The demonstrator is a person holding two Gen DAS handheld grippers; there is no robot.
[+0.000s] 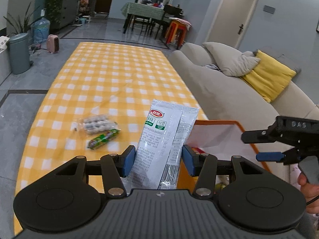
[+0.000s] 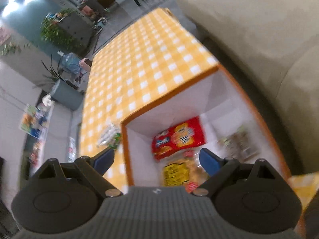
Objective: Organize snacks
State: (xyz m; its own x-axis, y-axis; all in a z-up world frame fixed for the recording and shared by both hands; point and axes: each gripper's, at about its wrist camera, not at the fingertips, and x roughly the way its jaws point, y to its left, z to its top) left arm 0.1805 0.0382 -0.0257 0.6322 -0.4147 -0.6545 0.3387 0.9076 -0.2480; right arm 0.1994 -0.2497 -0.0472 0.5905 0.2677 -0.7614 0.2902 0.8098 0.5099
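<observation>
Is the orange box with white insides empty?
No. The orange-rimmed box already holds a red snack packet and a yellow-labelled bag.

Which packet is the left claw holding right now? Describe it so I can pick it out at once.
Start at the yellow checked tablecloth and come to its near end, beside the orange-rimmed box. There the left claw grips an upright white sachet with a red oval logo, green badges and a barcode. The clear packet and green packet lie flat.

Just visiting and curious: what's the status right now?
Left tool shut on white snack packet. Right tool open, empty, above orange box. Two snacks left on table. Nothing blocking.
</observation>
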